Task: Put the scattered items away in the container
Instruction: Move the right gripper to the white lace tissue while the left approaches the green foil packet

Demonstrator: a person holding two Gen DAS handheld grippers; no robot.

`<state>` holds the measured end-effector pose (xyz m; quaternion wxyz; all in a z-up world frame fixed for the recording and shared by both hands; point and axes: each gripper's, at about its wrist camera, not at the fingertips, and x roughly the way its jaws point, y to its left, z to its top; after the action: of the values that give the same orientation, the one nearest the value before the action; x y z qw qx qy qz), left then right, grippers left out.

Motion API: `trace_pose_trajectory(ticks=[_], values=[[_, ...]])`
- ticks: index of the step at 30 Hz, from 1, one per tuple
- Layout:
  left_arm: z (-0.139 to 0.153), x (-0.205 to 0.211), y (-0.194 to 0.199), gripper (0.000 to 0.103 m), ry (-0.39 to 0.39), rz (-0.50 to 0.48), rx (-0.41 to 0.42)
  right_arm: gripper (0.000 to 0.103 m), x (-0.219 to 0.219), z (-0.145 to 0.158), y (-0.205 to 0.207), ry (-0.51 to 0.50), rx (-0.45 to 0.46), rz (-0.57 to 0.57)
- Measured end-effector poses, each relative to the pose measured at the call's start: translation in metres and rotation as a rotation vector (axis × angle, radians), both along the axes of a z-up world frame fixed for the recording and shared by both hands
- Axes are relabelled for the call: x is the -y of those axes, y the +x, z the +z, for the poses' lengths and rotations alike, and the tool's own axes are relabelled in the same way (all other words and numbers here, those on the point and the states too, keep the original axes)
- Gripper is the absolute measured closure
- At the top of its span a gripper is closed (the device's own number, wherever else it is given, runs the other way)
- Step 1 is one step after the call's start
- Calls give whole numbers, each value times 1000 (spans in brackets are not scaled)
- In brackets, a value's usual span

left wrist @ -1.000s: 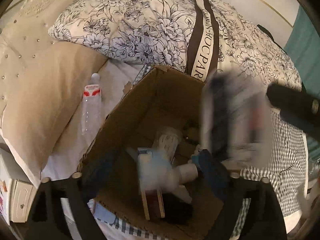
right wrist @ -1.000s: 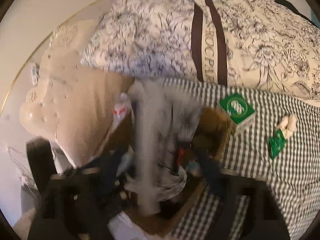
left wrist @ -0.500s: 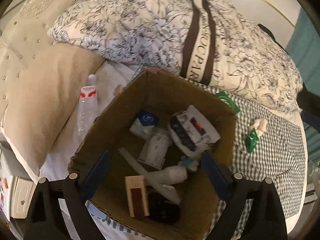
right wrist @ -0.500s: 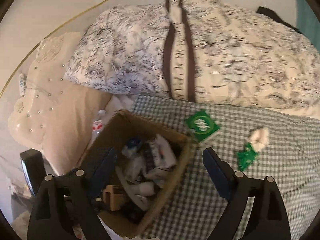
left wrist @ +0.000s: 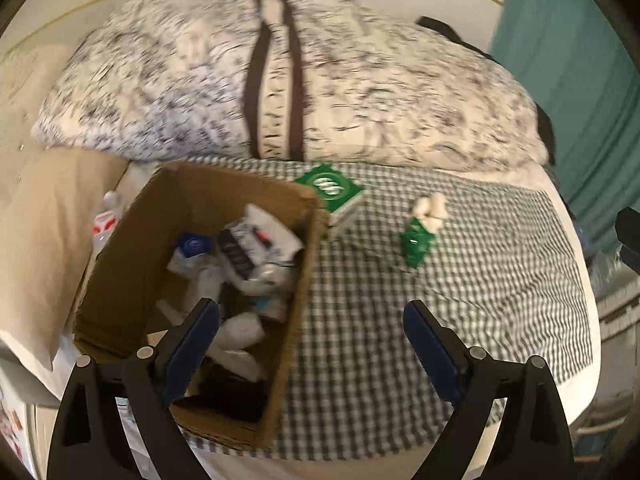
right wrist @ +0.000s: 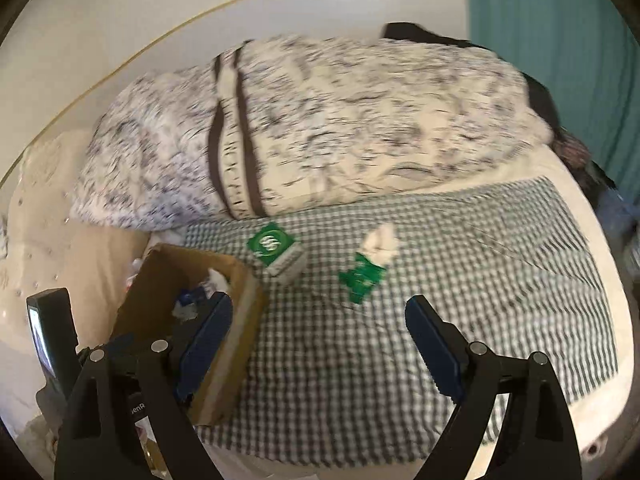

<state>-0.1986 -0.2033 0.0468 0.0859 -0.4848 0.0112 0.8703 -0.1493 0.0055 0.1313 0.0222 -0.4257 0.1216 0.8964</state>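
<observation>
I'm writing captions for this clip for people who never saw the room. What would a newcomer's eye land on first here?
Probably the open brown cardboard box at the left of the bed, crammed with white bottles and packets. Next, two green items lie on the grey checked cloth beside it: a square green-and-white carton near the box's far corner and a small green packet with white tissue further right. Behind them bulks a rolled floral duvet with brown stripes.

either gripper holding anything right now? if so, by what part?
Nothing is held. The left gripper and the right gripper both stand open and empty. The green box and green packet lie on the checked cloth.
</observation>
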Motion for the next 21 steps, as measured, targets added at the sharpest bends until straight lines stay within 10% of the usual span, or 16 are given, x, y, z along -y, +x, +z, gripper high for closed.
trace_pose_trajectory(ticks=[11,21], values=[[14,-69,10,3,-28,13,-43,14,-60,13,30,-3,-41,-61],[-43,-134,-23,3,-18,252,63,14,-123,-23,-42,18,23,139]])
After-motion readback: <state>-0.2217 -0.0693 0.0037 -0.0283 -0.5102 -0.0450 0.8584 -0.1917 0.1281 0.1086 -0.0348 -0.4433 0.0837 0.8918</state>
